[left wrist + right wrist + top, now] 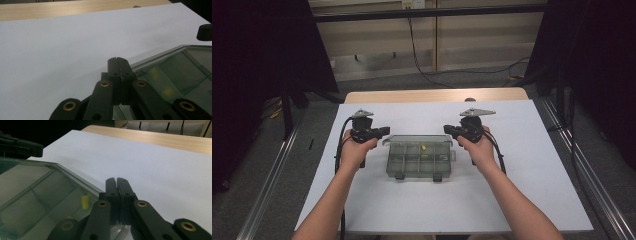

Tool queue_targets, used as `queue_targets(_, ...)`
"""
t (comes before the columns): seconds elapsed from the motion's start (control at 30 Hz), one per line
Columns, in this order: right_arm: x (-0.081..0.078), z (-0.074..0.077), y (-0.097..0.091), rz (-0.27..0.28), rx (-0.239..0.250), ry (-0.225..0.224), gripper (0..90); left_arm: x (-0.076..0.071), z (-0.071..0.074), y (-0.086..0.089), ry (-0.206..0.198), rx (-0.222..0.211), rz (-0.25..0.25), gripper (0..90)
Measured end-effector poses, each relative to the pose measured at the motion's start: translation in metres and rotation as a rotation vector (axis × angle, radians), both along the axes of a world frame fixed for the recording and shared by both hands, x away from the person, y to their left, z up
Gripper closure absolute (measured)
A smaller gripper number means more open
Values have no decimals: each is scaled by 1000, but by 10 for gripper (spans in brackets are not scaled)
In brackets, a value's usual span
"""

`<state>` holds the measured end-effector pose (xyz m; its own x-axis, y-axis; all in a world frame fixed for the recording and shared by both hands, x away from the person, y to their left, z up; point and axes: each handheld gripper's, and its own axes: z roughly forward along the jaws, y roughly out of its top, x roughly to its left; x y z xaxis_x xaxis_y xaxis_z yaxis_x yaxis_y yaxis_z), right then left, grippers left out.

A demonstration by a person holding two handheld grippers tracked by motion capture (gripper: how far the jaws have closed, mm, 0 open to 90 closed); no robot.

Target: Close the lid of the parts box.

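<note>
On the white sheet (362, 200) over a wooden table (432, 95) sits a compartment box (419, 157).

The compartment box (419, 157) is a smoky, see-through grey-green with darker dividers and two dark latches along its near side. A small piece (85, 202) inside one compartment is bright yellow. The left gripper (384, 132) and the right gripper (448, 130) are matt black, each with brass-coloured rings at the joints and a grey plate on top. The sheet (522, 170) covering the worktop is plain white, and the worktop's far edge (437, 95) is pale wood.
</note>
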<state>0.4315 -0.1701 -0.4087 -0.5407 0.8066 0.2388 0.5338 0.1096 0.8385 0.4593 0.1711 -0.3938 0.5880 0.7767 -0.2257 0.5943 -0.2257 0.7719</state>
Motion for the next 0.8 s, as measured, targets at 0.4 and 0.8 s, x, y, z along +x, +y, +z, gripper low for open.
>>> queue_targets(0.4, -6, 2, -3, 23, -18, -6, 900, -3, 1, 3, 1, -4, -10, 900)
queue_targets(0.8, -17, -2, -3, 66, -25, -10, 900, -12, 3, 1, -4, -32, -36, 900)
